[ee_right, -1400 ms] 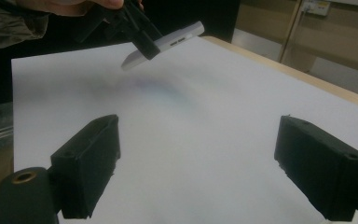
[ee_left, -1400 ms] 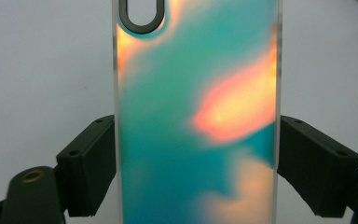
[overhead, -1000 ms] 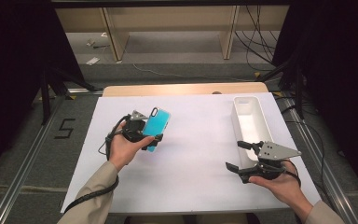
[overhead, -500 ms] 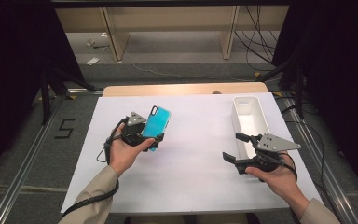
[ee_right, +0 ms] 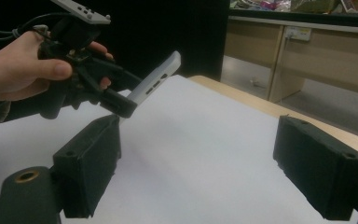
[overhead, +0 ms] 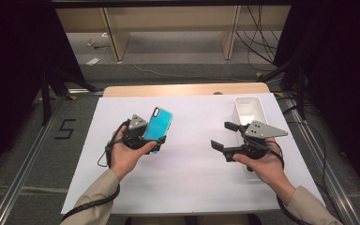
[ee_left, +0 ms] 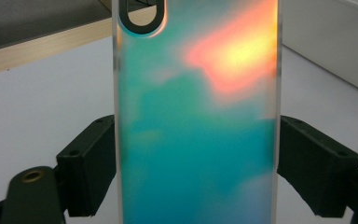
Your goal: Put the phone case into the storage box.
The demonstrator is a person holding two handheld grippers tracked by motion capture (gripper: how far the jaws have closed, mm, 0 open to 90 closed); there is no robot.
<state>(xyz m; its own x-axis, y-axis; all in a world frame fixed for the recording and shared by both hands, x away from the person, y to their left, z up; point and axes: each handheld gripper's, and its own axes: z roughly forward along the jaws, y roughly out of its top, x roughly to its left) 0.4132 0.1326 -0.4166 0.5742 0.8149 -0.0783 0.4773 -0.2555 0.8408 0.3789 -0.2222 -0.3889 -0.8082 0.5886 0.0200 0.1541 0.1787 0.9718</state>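
Observation:
A teal iridescent phone case (overhead: 158,124) with an oval camera cut-out is held off the white table sheet (overhead: 192,178) at the left. My left gripper (overhead: 152,140) is shut on its lower long edges. In the left gripper view the case (ee_left: 198,93) stands upright between the black pads (ee_left: 91,163). My right gripper (overhead: 221,135) hovers at the right, open and holding nothing, pointing toward the left hand. The right gripper view looks between its wide-apart jaws (ee_right: 196,163) at the case's pale edge (ee_right: 156,79), held in the left gripper (ee_right: 116,100).
A white, shallow rectangular case or tray (overhead: 249,110) lies on the sheet at the far right, just behind the right gripper. The wooden table edge (overhead: 183,89) runs along the back. Cables trail from both grippers toward the person.
My right gripper has moved left and away from the person, turning toward the left hand, still open. The left gripper and the teal case have hardly shifted.

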